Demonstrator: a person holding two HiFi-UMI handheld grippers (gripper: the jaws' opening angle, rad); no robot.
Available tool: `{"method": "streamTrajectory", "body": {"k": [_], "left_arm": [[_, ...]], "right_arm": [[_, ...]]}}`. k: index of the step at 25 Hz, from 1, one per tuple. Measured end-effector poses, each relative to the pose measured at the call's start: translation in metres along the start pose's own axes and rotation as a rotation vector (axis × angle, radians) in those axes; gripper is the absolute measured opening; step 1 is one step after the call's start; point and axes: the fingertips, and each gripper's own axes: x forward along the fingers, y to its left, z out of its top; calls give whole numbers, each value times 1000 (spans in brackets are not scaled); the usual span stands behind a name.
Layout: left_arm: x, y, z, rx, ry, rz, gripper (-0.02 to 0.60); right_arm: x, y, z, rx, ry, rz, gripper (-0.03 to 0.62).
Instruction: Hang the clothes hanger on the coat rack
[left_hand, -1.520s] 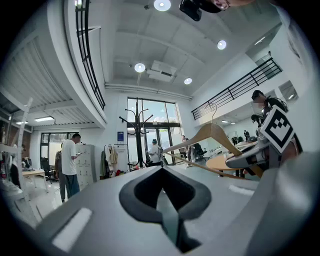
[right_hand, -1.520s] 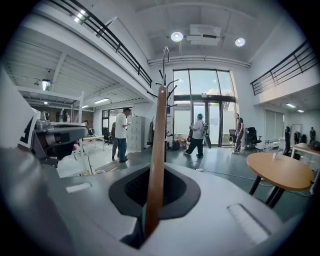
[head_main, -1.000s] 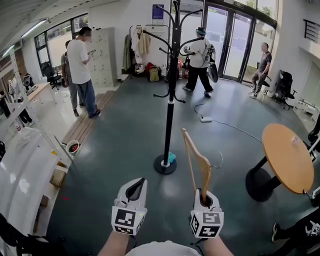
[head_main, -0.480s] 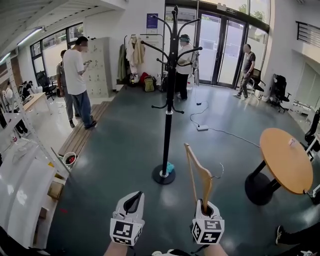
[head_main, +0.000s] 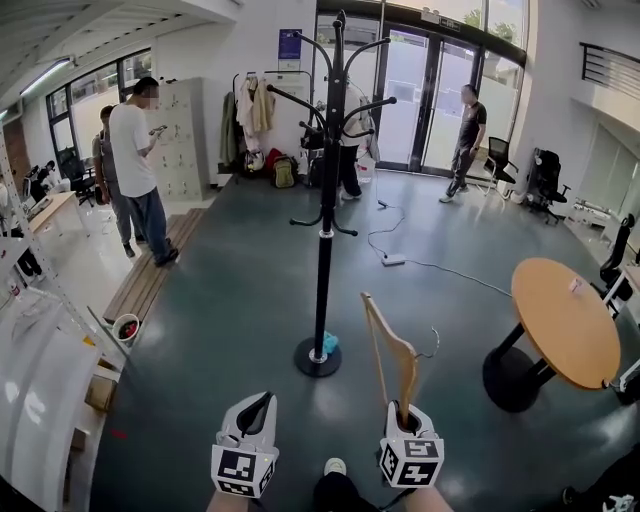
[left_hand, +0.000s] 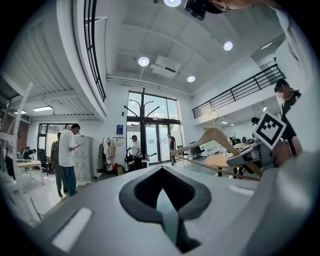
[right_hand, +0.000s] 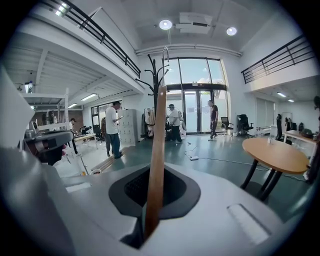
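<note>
A black coat rack (head_main: 322, 200) with curved arms stands on a round base (head_main: 317, 358) in the middle of the floor, ahead of both grippers. My right gripper (head_main: 408, 415) is shut on the lower end of a wooden clothes hanger (head_main: 385, 345). The hanger stands up on edge, its metal hook (head_main: 433, 345) pointing right. In the right gripper view the hanger (right_hand: 157, 150) rises from the closed jaws (right_hand: 150, 220). My left gripper (head_main: 252, 420) is shut with nothing in it, to the left of the right one. Its own view shows the hanger (left_hand: 212, 135) off to the right.
A round wooden table (head_main: 565, 320) stands at the right. White shelving (head_main: 40, 370) lines the left edge. A person in a white shirt (head_main: 135, 160) stands back left and another (head_main: 465, 140) by the glass doors. A cable with a power strip (head_main: 393, 259) lies beyond the rack.
Both grippers have moved a little toward the rack, the hanger still held in the right one. A person near the doors has walked behind the rack.
</note>
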Motion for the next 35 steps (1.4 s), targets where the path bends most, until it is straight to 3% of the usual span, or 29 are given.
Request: {"method": "streamTrajectory", "body": {"k": [23, 35], "left_arm": [[229, 40, -4, 46, -26, 57, 0], [324, 90, 11, 64, -40, 10, 0]], "right_arm": [[216, -122, 84, 4, -39, 10, 28], [314, -128, 143, -19, -51, -17, 28]]}}
